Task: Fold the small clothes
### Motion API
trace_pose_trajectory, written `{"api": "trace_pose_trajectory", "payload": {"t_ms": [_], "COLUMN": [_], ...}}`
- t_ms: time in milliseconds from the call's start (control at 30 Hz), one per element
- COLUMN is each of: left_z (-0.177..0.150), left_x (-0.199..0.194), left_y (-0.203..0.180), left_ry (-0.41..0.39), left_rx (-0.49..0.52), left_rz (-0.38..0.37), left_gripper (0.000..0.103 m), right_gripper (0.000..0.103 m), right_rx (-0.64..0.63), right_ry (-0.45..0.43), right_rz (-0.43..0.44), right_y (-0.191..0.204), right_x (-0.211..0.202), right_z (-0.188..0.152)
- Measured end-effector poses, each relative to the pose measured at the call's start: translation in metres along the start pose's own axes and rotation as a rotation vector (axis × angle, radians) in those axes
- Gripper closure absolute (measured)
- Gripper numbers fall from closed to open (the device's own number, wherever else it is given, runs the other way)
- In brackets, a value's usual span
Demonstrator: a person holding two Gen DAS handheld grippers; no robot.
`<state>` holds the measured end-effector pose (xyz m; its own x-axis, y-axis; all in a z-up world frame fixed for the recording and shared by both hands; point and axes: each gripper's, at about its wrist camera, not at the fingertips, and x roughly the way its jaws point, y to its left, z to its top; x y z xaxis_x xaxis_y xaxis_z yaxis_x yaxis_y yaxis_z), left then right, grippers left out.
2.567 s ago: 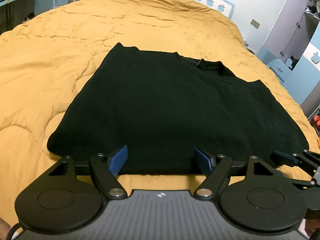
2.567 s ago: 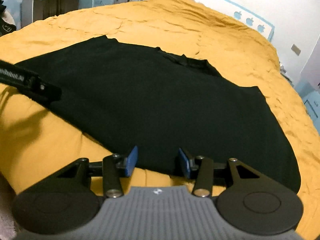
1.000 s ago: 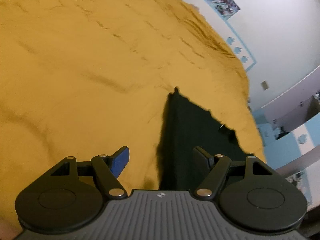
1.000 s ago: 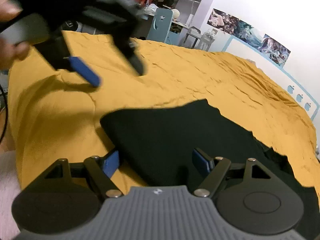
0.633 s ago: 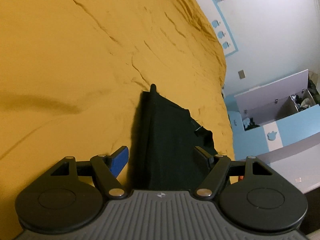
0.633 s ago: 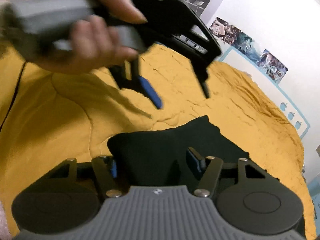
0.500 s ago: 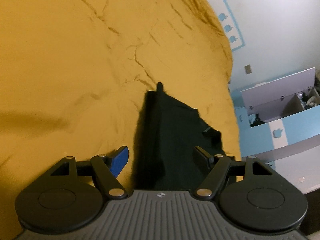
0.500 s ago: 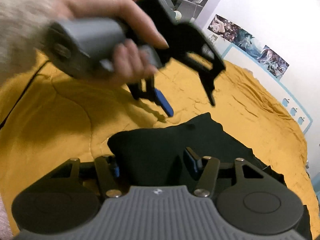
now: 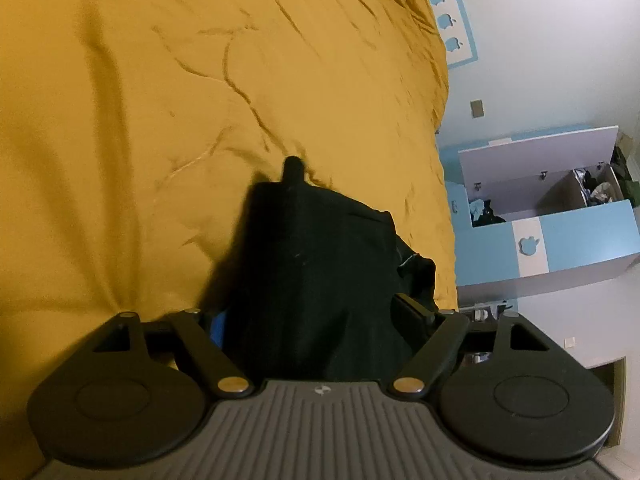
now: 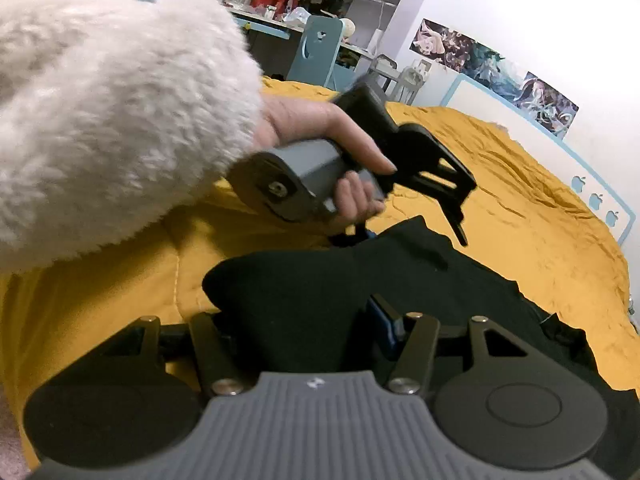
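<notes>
A black garment (image 9: 312, 248) lies folded on a mustard-yellow quilt (image 9: 200, 80). My left gripper (image 9: 316, 316) straddles one folded edge and its jaws are opening. The cloth fills the gap and hides most of the left blue pad. In the right wrist view the same garment (image 10: 460, 292) stretches away to the right. My right gripper (image 10: 300, 320) is shut on its thick rounded fold near the corner. The left gripper (image 10: 416, 238) shows there too, held by a hand (image 10: 320, 124), its fingers reaching down onto the garment's far edge.
A fluffy white sleeve (image 10: 100, 100) fills the upper left of the right wrist view. An open blue-and-white storage chest (image 9: 560, 232) stands beside the bed. A desk, shelves and a blue chair (image 10: 316, 48) stand beyond the bed. The quilt (image 10: 520, 184) spreads wide around the garment.
My left gripper swung down and in onto the garment's edge, so cloth now sits between its fingers. The right gripper's jaws narrowed onto the fold and then held still.
</notes>
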<state>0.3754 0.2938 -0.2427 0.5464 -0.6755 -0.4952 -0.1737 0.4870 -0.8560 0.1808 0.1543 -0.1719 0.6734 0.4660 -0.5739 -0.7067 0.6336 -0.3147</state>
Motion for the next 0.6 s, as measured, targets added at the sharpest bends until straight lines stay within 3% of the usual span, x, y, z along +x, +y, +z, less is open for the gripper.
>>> {"api": "trace_pose_trajectory", "payload": {"t_ms": [67, 133, 200, 267, 400, 600], "left_z": [0.001, 0.002, 0.002, 0.002, -0.001, -0.010], "left_x": [0.001, 0.004, 0.007, 0.006, 0.003, -0.008], "left_y": [-0.002, 0.000, 0.007, 0.013, 0.012, -0.022], "left_ry": [0.003, 0.010, 0.004, -0.002, -0.022, -0.095], "left_rx": [0.003, -0.022, -0.080, -0.127, -0.148, -0.101], "left_rz": [-0.004, 0.002, 0.012, -0.006, 0.019, -0.027], "left_gripper": [0.021, 0.050, 0.063, 0.067, 0.081, 0.085], "right_gripper": [0.050, 0.050, 0.053, 0.059, 0.093, 0.102], "right_rx": [0.002, 0.007, 0.012, 0.009, 0.011, 0.144], "right_ry": [-0.003, -0.006, -0.010, -0.005, 0.018, 0.000], "right_rz": [0.001, 0.004, 0.010, 0.017, -0.002, 0.030], "right_y": [0.000, -0.001, -0.001, -0.002, -0.004, -0.031], "right_x": [0.000, 0.000, 0.000, -0.002, -0.001, -0.013], "right_z": [0.000, 0.000, 0.000, 0.000, 0.000, 0.003]}}
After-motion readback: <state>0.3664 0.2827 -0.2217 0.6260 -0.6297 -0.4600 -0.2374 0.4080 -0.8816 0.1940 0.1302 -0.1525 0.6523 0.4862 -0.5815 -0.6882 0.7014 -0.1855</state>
